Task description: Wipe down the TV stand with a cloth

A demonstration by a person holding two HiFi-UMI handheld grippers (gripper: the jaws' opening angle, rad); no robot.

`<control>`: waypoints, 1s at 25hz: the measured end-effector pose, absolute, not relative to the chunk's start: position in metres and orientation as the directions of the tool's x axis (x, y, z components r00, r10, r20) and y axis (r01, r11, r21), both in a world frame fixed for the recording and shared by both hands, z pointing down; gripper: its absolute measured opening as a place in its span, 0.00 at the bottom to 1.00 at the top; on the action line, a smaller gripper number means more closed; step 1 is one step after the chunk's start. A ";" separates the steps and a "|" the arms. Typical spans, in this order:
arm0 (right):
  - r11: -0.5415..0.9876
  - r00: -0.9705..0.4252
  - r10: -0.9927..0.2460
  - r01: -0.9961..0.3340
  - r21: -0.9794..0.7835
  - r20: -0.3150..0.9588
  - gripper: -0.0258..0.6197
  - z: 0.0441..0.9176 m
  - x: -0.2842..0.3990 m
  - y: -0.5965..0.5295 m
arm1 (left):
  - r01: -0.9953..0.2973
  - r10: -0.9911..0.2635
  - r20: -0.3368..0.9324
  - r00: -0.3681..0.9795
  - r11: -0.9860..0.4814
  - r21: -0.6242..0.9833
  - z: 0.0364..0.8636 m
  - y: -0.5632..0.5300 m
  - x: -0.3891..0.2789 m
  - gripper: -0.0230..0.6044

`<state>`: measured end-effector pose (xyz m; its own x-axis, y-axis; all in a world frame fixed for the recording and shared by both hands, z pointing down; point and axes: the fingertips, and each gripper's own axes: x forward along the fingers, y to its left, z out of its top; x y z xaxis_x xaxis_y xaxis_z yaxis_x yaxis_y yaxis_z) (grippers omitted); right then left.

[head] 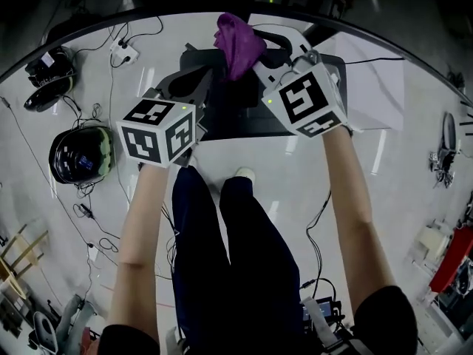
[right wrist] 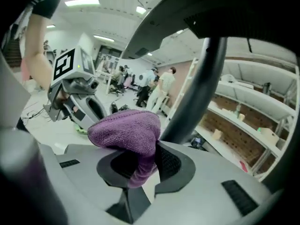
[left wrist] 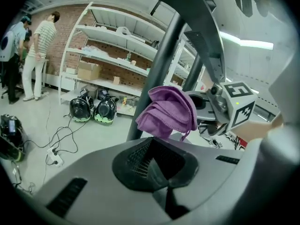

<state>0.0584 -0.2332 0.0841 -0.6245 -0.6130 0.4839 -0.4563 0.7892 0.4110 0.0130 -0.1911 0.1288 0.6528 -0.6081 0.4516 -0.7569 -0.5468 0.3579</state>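
Right gripper is clamping the purple cloth between its 2 jaws, with the bunched cloth bulging above the pads, just beside the TV stand's dark pole; contact with the pole is not resolvable. Left gripper is sitting clenched on nothing, pointing toward the cloth. In the head view both grippers are hovering side by side over the stand's black base on the floor.

Left tongs: jaws pressed together, nothing between them.
Right tongs: jaws clamped on a purple cloth, which bunches up above them.
Left arm: bare, stretched forward.
Right arm: bare, stretched forward, its tongs near the left ones.
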 end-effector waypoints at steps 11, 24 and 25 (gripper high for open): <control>0.935 -0.660 -0.285 -0.352 0.049 0.695 0.19 0.192 0.054 -0.266 | -0.810 -0.618 0.525 0.585 -0.475 0.343 0.158 -0.185 -0.023 0.05; 0.976 -0.591 -0.091 -0.215 -0.048 0.802 0.19 0.248 0.068 -0.267 | -0.822 -0.608 0.557 0.566 -0.470 0.322 0.177 -0.176 -0.021 0.05; 0.975 -0.586 -0.097 -0.218 -0.041 0.804 0.19 0.249 0.069 -0.267 | -0.823 -0.607 0.560 0.564 -0.470 0.319 0.177 -0.175 -0.021 0.05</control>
<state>0.0691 -0.2669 0.2487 -0.5864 -0.0972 0.8042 -0.2184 0.9750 -0.0415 -0.0215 -0.1749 0.1769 0.5640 -0.6072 0.5596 -0.8229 -0.4700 0.3193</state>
